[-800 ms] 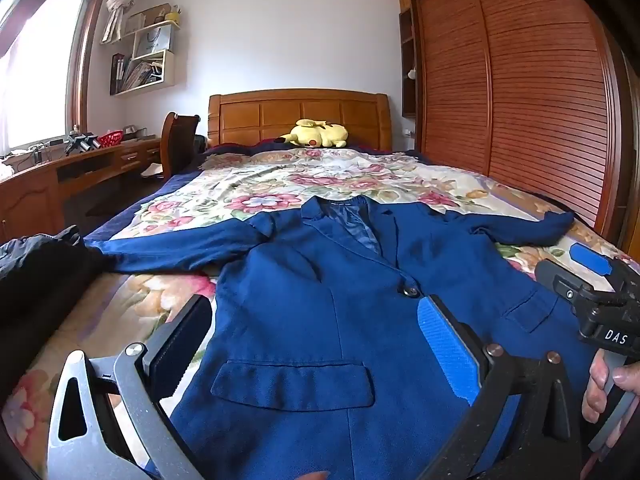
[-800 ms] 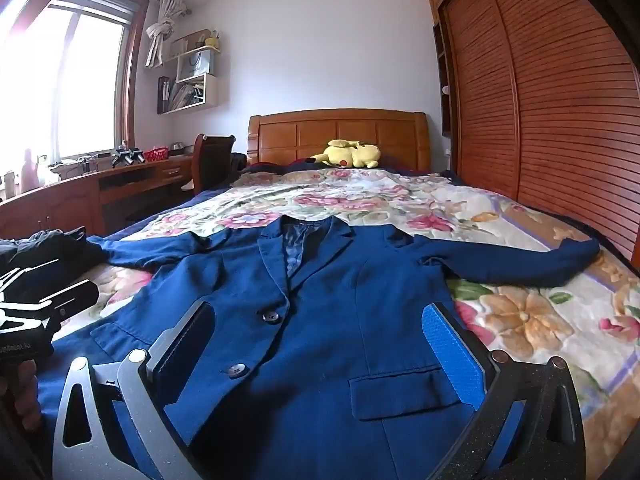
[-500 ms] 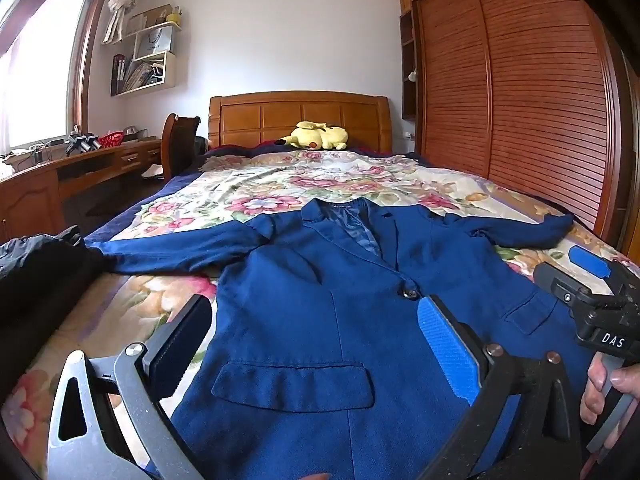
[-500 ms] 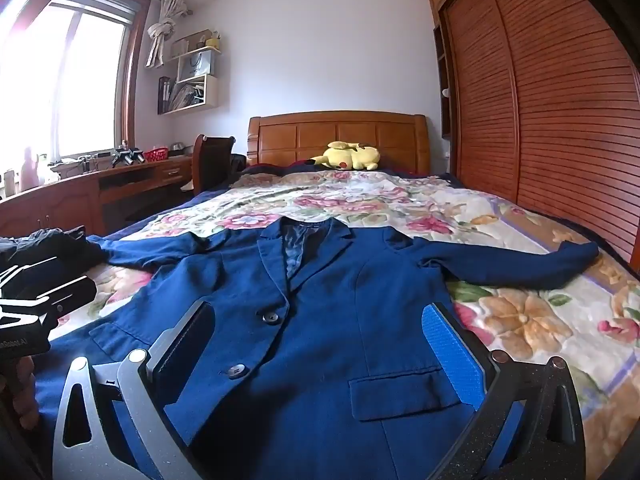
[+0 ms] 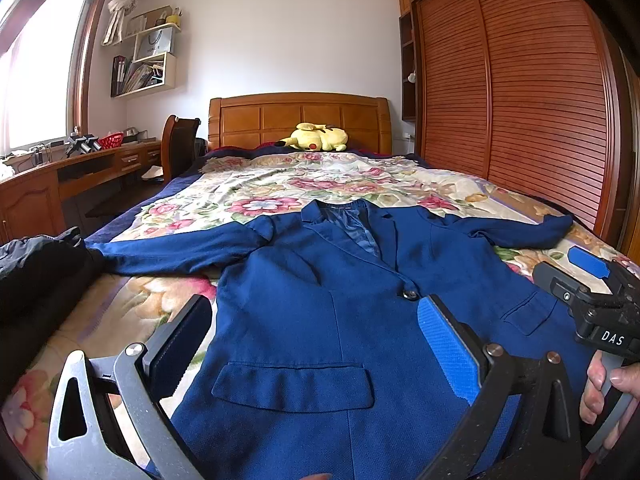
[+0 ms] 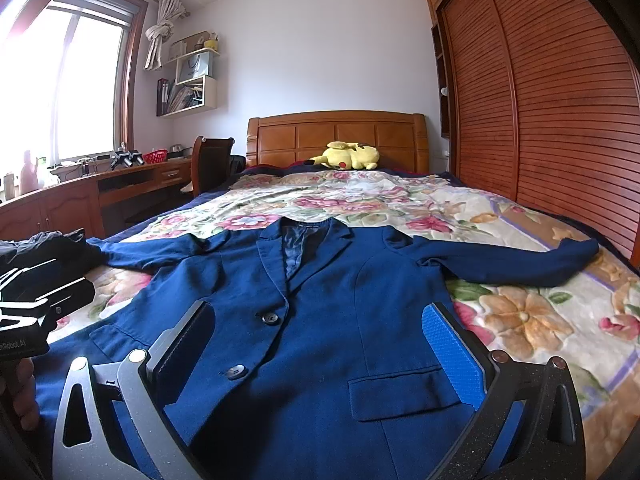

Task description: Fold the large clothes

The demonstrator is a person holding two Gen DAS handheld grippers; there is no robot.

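The left gripper (image 5: pixel 316 344) hangs with jaws apart over the hem of the navy-blue woven blazer (image 5: pixel 328 320), gripping nothing. The right gripper (image 6: pixel 320 344) likewise gapes wide above it. The blazer lies face-up, sleeves spread, across the foot end of the floral-quilted wooden bed (image 6: pixel 400 204), collar toward the headboard.

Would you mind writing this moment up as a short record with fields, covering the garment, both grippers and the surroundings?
garment: blue blazer, face up, buttoned, sleeves spread out
surface: floral bedspread
left gripper: open, above the blazer's lower front, holding nothing
right gripper: open, above the blazer's lower front, holding nothing
also on bed: yellow plush toy by the headboard; dark garment at the left edge
fold progress: not started
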